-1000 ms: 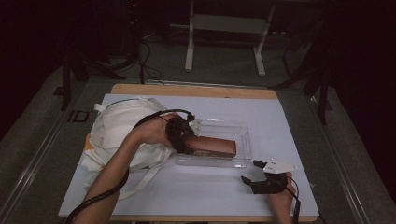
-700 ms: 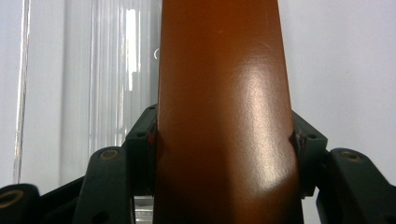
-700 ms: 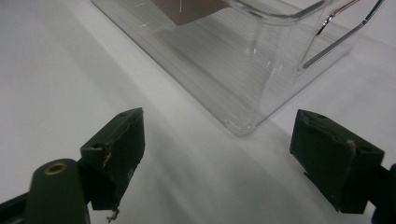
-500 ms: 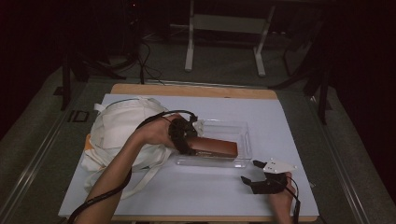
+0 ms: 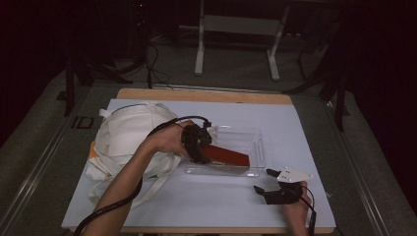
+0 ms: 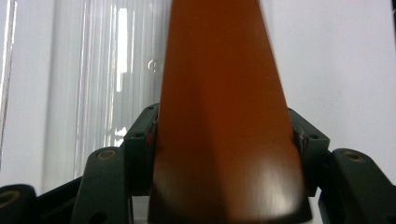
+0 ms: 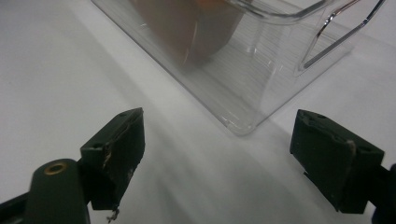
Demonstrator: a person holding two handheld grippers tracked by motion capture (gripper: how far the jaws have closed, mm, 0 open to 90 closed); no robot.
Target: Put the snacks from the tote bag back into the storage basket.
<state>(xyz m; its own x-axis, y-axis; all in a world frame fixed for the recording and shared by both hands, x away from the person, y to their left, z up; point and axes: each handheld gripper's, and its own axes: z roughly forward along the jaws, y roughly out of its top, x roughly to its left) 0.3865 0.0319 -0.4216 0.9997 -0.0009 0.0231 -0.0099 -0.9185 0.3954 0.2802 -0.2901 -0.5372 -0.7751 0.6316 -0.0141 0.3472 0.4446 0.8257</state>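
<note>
While the left claw [image 5: 209, 147], jaws just widening, lowers the brown block [image 5: 227, 156] into the clear tray [image 5: 255, 142] mid-frame, it must release; the right claw [image 5: 269, 183] waits wide.

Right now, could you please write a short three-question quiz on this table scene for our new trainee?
1. True or false: the right tongs stand open over bare table.
2. What lies between the jaws of the left tongs?
3. The clear tray sits: A) on the white bag; B) right of that bag; C) on the floor.

Key: 1 true; 2 the long brown block, which reaches into the tray; 3 B.
</note>
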